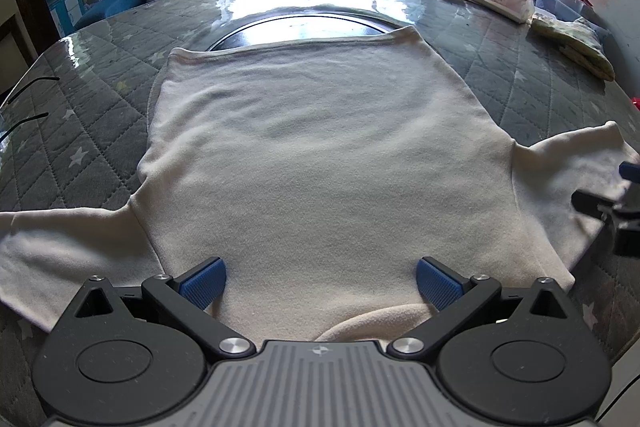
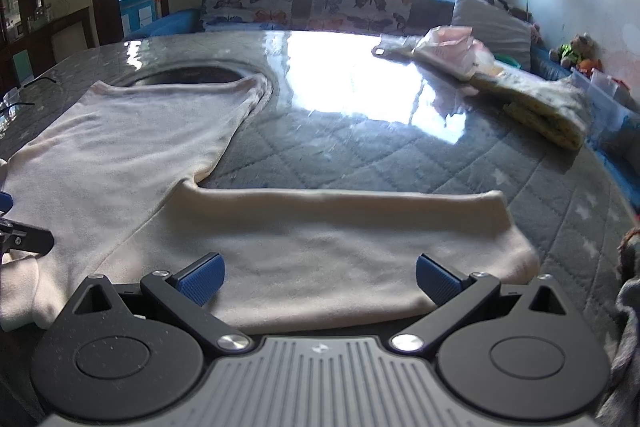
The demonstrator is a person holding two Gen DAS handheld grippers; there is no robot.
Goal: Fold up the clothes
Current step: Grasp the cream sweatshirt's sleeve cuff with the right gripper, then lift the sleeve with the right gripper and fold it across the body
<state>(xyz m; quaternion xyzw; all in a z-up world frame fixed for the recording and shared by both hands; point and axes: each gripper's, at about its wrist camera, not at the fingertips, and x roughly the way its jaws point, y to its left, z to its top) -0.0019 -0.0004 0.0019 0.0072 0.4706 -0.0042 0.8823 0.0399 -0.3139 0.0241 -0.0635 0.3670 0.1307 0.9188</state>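
Shirt: my cream top (image 1: pixel 320 147) lies flat mid-frame on the quilted table (image 1: pixel 80 131)
Left gripper (image 1: pixel 320 281): jaws spread, empty
Right gripper (image 2: pixel 318 279): jaws spread above the sleeve (image 2: pixel 340 227)

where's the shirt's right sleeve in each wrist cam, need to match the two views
Left wrist view: the right sleeve runs off to the right edge, partly behind the right gripper.
Right wrist view: the same sleeve lies straight across the lower middle, just beyond the open fingers, cuff to the right.
Shared landmark: the folded yellow-patterned cloth at the table's far right.
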